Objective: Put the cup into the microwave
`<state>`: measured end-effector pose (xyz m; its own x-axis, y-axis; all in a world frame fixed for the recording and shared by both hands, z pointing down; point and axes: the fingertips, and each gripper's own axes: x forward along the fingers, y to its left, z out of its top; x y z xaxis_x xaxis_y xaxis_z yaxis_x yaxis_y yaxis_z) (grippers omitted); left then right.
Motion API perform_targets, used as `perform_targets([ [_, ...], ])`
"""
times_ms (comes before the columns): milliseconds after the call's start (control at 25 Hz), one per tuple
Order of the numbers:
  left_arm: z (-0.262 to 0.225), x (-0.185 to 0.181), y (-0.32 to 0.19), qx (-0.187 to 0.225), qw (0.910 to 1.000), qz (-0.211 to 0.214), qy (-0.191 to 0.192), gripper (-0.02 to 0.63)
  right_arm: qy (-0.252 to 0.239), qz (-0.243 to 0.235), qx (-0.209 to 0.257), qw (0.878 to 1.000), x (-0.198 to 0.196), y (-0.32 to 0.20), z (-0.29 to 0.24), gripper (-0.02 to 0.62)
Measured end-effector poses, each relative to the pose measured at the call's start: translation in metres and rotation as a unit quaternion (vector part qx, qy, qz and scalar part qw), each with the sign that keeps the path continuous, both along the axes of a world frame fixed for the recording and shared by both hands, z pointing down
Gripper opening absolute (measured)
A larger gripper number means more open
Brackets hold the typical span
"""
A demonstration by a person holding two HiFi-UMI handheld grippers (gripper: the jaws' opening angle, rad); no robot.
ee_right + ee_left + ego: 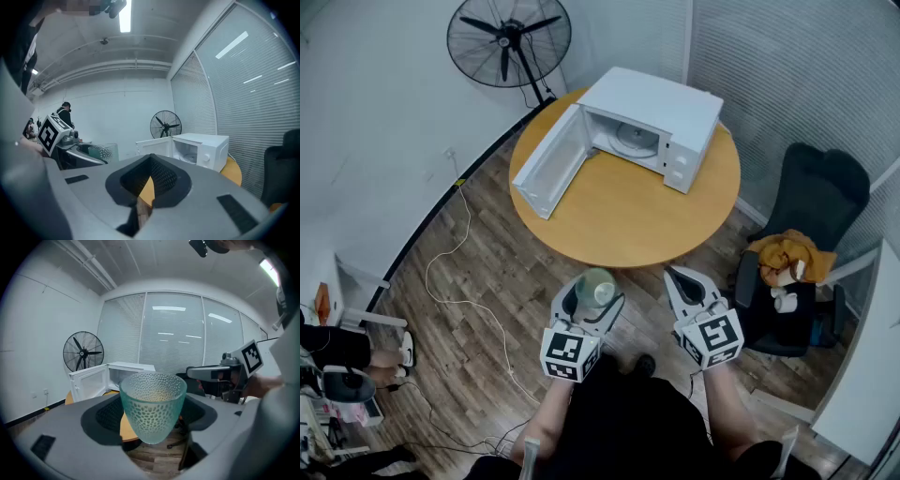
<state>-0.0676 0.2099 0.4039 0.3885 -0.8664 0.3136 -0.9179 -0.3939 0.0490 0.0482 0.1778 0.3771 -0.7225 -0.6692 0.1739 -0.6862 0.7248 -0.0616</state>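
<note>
The left gripper (pixel 594 298) is clamped on the cup (pixel 153 404), with a pad against each side of its wall at about mid-height. The cup stands upright, mouth up, and looks empty. The jaws stand wide because the cup is wide, not because they have let go. The right gripper (pixel 675 277) is pinched together on nothing.

In the head view the cup is off the table (pixel 619 220), just past its near rim at 6 o'clock. The microwave (pixel 652 127) sits at 12 o'clock on the far part of the tabletop. Its door (pixel 551 161) is swung out toward 8 o'clock and the turntable (pixel 636 139) is bare. The cup is lifted but not yet carried across.

It looks like pale green dimpled glass, so I judge it stiff, fairly light and breakable (a knock on the cavity edge would be the likely mishap). The dimples should give the pads some bite, though glass is slick. The wall tapers to a narrow foot, so a hold on the sides below the rim lets the wider top wedge against slipping down. The present hold seems sound. Only moderate squeeze is needed, and the cup should stay level when set on the turntable.
</note>
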Motion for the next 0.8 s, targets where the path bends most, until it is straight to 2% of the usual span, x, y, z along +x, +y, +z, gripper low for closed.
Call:
perform_targets([
  [360,-0.005,0.009,0.017,0.007,1.0000,-0.003,-0.006,0.364,-0.007,-0.008,-0.005,1.000,0.013,0.023,0.006,0.006],
  [560,-0.004,0.006,0.021,0.004,1.0000,-0.006,-0.001,0.364,-0.028,-0.005,-0.033,0.999,0.015,0.029,0.014,0.008],
  [800,0.009,0.005,0.010,-0.007,0.9999,0.007,-0.006,0.364,-0.018,0.021,-0.044,0.999,0.017,0.021,0.029,0.009],
])
